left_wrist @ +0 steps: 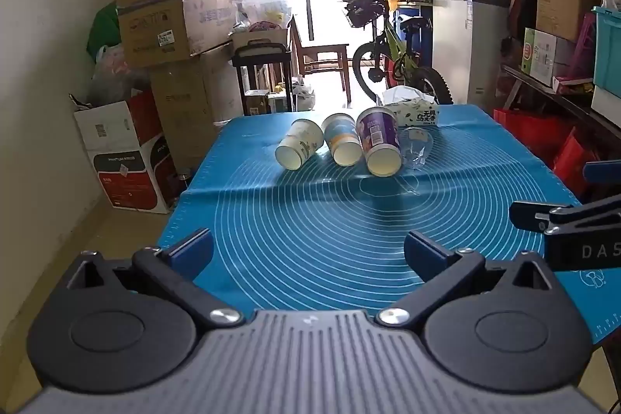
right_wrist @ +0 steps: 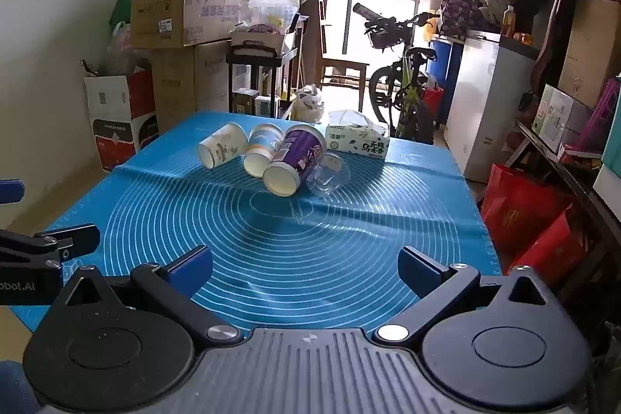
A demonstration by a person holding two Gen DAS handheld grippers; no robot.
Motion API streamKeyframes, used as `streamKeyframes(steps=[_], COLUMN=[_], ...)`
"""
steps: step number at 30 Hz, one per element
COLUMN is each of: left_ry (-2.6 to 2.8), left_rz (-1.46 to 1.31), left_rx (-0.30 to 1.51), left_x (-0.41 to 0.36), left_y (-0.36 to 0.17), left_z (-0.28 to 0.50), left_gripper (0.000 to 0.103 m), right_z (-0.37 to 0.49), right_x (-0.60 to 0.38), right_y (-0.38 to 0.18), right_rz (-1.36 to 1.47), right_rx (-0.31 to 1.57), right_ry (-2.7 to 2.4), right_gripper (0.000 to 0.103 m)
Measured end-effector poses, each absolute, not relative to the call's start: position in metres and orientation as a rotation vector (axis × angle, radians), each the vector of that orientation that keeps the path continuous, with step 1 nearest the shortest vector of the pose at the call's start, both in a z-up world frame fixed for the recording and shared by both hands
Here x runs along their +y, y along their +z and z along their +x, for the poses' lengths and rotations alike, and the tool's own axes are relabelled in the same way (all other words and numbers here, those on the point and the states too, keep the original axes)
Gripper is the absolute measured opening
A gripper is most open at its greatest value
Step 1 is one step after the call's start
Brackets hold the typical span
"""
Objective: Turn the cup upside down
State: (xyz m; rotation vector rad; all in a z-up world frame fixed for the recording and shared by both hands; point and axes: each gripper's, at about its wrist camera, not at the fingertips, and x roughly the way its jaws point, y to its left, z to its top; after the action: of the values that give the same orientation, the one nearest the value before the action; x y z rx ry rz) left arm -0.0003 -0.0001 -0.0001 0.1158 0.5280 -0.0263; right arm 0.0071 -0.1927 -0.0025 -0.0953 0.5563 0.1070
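Both grippers, left gripper (left_wrist: 308, 253) and right gripper (right_wrist: 306, 268), gape empty; tissue box (right_wrist: 357, 141) behind toppled cups (right_wrist: 289, 159).

- Paper cups: three, all lying on their sides in a row: a white cup (left_wrist: 299, 149), a blue-and-yellow cup (left_wrist: 342, 145) and a purple cup (left_wrist: 379, 146).
- Glass cup (left_wrist: 418, 146): one, clear, also on its side, at the right end of the row.
- Tissue box (left_wrist: 417, 111): one, behind the cups.
- Mat (left_wrist: 310, 220): one, blue, with white rings.
- Grippers: two, a left gripper (left_wrist: 308, 253) and a right gripper (right_wrist: 306, 266), each with two blue-tipped fingers spread apart.
- Bicycle (left_wrist: 392, 53): one.
- Chair (left_wrist: 324, 51): one, by the window.
- Cardboard boxes (left_wrist: 155, 21): perhaps five or six stacked at the left wall; the pile is too cluttered to count surely.
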Motion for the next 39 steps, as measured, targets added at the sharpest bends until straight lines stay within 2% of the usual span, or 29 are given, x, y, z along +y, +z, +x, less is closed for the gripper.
streamKeyframes(steps=[39], left_ry=[-0.011], left_rz=[0.126], left_rx=[0.516], left_x=[0.0044], left_y=[0.0028], left_z=[0.0001], left_gripper=[0.103], right_z=[0.009], right_x=[-0.197], right_y=[-0.0033], right_rz=[-0.083], right_rx=[0.562], right_ry=[0.118], right_gripper=[0.103])
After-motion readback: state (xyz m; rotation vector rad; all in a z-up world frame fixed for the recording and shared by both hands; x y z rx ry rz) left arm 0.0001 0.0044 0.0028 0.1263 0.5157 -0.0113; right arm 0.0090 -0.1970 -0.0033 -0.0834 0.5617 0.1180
